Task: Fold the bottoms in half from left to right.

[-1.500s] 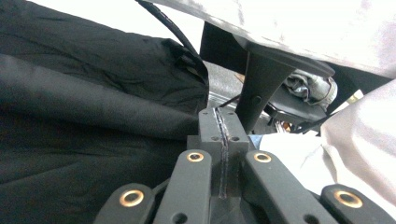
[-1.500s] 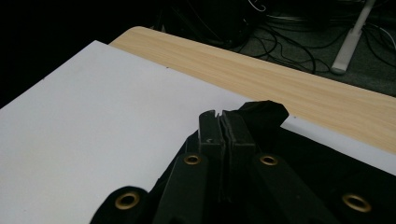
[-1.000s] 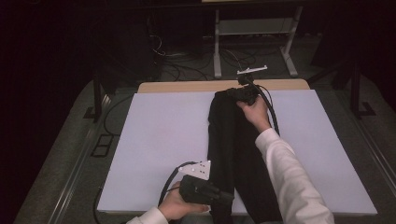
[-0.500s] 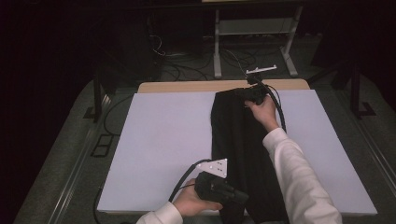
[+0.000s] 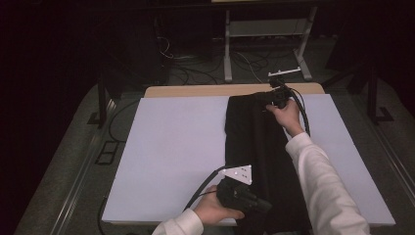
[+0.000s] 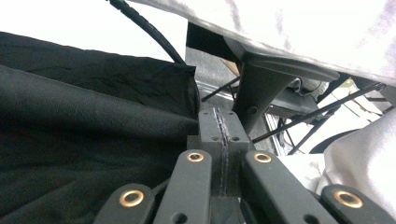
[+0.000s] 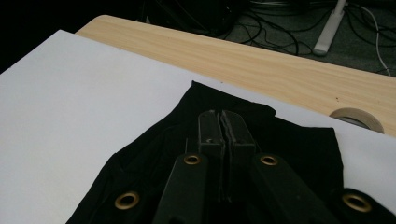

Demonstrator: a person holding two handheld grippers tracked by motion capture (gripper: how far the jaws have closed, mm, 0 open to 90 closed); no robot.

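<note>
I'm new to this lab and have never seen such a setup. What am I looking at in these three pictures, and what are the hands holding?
A person works at a table with a hand-held tool in each hand; each tool ends in two black jaws. The high view looks down from above. The left gripper is near the table's near edge; the right gripper is at the far edge. The other two pictures come from cameras riding on those tools, looking along their jaws.

On the white table cover lies a long folded black cloth garment. Both pairs of jaws are shut: the right gripper sits over the garment's far end, the left gripper at its near end. A grip on the fabric looks likely, though it is hard to confirm. A roll of beige tape rests on the bare wooden strip.
</note>
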